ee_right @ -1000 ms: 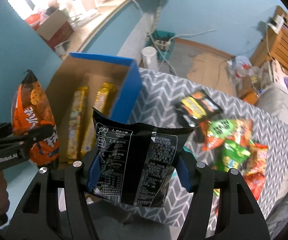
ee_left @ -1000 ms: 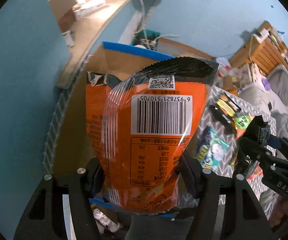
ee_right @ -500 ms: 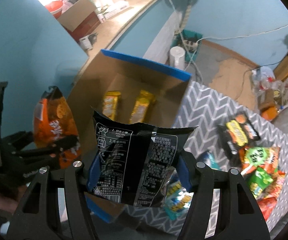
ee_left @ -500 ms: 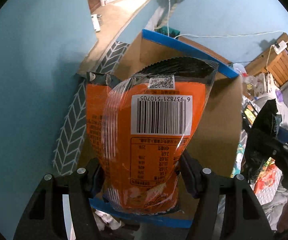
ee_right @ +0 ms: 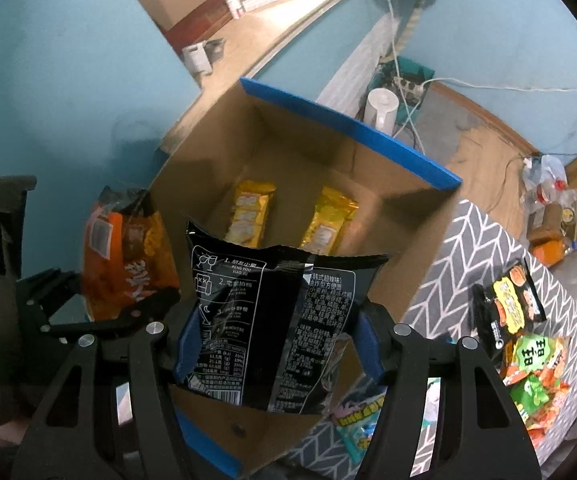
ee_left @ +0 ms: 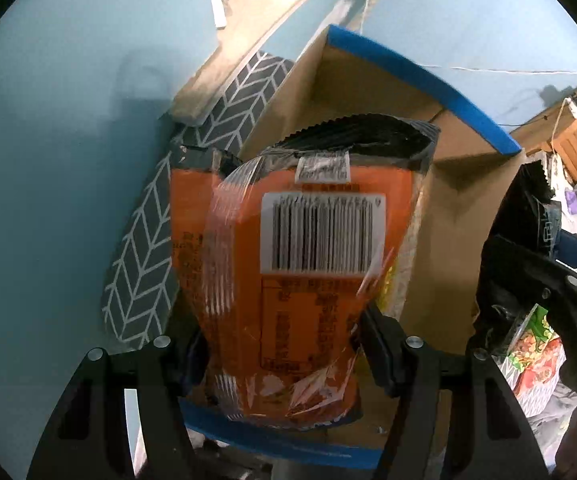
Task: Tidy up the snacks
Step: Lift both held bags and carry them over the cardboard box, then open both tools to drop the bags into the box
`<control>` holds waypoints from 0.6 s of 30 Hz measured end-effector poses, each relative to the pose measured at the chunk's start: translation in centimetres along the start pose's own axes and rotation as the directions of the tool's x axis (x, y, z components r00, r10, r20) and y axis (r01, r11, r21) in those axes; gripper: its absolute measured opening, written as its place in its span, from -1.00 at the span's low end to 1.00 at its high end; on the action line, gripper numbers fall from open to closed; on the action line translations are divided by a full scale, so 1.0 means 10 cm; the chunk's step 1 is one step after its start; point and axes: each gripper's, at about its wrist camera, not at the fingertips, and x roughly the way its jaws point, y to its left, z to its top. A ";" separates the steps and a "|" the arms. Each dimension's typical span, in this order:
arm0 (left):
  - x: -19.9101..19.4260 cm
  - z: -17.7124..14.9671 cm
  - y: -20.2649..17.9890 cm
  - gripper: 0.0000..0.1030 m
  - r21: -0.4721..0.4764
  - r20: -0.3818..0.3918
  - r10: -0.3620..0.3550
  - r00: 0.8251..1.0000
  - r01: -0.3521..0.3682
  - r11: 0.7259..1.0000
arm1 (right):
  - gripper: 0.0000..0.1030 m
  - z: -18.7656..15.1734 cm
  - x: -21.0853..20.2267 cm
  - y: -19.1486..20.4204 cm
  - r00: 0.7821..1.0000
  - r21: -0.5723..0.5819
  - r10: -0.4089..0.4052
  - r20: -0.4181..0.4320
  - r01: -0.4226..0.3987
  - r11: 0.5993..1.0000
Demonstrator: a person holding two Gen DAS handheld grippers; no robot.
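Observation:
My left gripper (ee_left: 284, 344) is shut on an orange snack bag (ee_left: 296, 264) with a barcode, held upright over the near left edge of an open cardboard box (ee_left: 468, 240) with blue rims. The orange bag also shows in the right wrist view (ee_right: 128, 264). My right gripper (ee_right: 276, 344) is shut on a black snack bag (ee_right: 276, 320), held over the near side of the box (ee_right: 408, 248). Two yellow packs (ee_right: 250, 216) lie on the box floor. The right gripper with its black bag shows at the right edge of the left wrist view (ee_left: 528, 240).
Loose snack packs (ee_right: 528, 344) lie on the grey chevron cloth (ee_right: 468, 264) right of the box. A blue wall (ee_left: 48, 160) stands close on the left. A wooden ledge (ee_right: 256, 36) with clutter, a white jug (ee_right: 380, 110) and cables lie beyond the box.
Both grippers have moved left and forward with their bags, from beside the box to over it. The box interior now fills more of both views.

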 end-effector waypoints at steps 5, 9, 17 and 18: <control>-0.03 -0.01 0.06 0.33 -0.022 0.011 -0.004 1.000 0.004 1.000 | 0.25 0.04 0.09 0.06 1.000 -0.018 -0.003 -0.023 0.003 1.000; -0.07 -0.03 0.09 0.46 -0.025 0.016 0.001 1.000 0.000 1.000 | 0.25 0.06 0.13 0.09 0.999 -0.022 -0.008 -0.037 0.007 1.000; -0.16 -0.06 0.14 0.46 -0.047 0.019 -0.014 1.000 0.015 0.999 | 0.50 0.04 0.17 0.10 0.998 -0.010 -0.028 -0.048 0.028 1.000; -0.17 -0.06 0.15 0.46 -0.050 0.021 -0.015 1.000 0.016 0.999 | 0.50 0.03 0.17 0.09 0.998 -0.009 -0.032 -0.048 0.031 0.999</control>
